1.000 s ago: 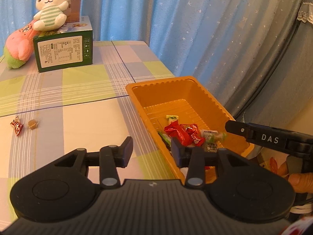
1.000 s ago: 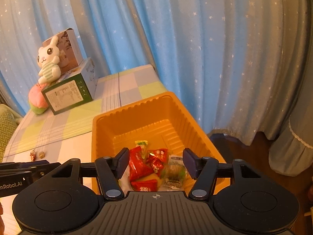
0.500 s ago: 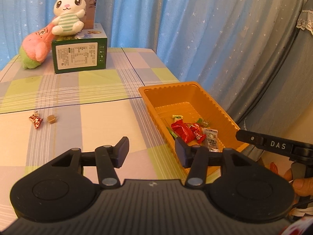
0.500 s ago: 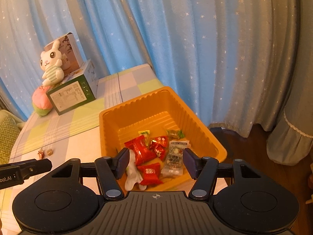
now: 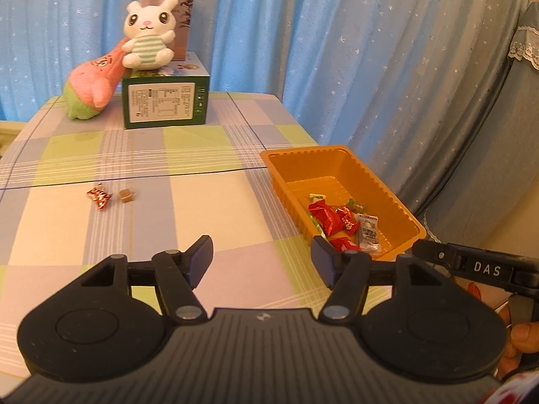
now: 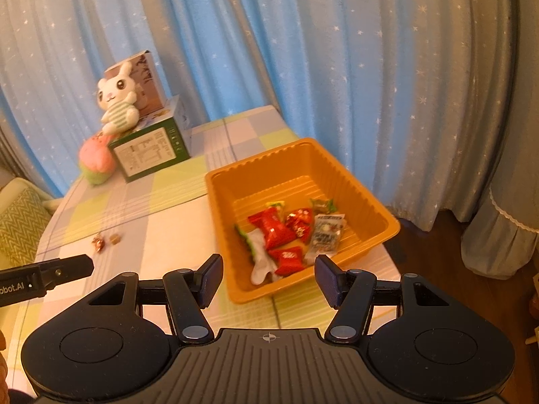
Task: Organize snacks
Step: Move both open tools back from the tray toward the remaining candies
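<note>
An orange plastic tray (image 5: 387, 198) (image 6: 367, 202) stands at the table's right edge and holds several wrapped snacks (image 5: 328, 219) (image 6: 279, 230), mostly red. A red-wrapped candy (image 5: 98, 197) (image 6: 98, 244) and a small brown candy (image 5: 125, 196) (image 6: 115, 238) lie loose on the cloth at the left. My left gripper (image 5: 262, 259) is open and empty, above the table in front of the tray. My right gripper (image 6: 268, 279) is open and empty, above the tray's near edge.
A green box (image 5: 165, 104) (image 6: 150, 153) stands at the back with a white bunny plush (image 5: 148, 38) and a pink plush (image 5: 96, 82) on and against it. Blue starred curtains hang behind. The table's right edge drops to the floor (image 6: 438, 232).
Both grippers have pulled back and up from the tray, so more of the table and tray shows. Both stay open and empty.
</note>
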The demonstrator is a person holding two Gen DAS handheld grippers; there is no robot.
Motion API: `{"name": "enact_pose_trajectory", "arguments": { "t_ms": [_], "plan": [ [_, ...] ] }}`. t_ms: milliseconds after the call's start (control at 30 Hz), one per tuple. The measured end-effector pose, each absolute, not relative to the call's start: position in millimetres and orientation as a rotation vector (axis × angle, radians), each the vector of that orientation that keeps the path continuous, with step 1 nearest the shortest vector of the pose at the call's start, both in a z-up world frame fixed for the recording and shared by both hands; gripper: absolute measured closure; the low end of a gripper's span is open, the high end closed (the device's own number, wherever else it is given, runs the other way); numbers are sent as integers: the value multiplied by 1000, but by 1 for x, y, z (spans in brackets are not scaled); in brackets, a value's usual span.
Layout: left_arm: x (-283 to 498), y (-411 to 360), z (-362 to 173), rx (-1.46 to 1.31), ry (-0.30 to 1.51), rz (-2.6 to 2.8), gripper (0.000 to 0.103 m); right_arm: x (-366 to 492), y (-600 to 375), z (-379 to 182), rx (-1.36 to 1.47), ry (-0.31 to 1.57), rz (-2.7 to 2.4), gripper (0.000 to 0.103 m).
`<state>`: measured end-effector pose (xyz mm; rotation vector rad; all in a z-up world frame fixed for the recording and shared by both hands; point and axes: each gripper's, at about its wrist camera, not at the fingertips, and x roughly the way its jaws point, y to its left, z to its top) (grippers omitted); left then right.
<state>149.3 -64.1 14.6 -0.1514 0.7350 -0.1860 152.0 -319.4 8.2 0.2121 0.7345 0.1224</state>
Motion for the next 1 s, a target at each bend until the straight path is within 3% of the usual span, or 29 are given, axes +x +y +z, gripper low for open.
{"name": "enact_pose_trajectory", "arguments": {
  "t_ms": [1000],
  "plan": [
    [111,2,18,-183,711,-74,26,139,-245,6,129,754,236,43]
  ]
}}
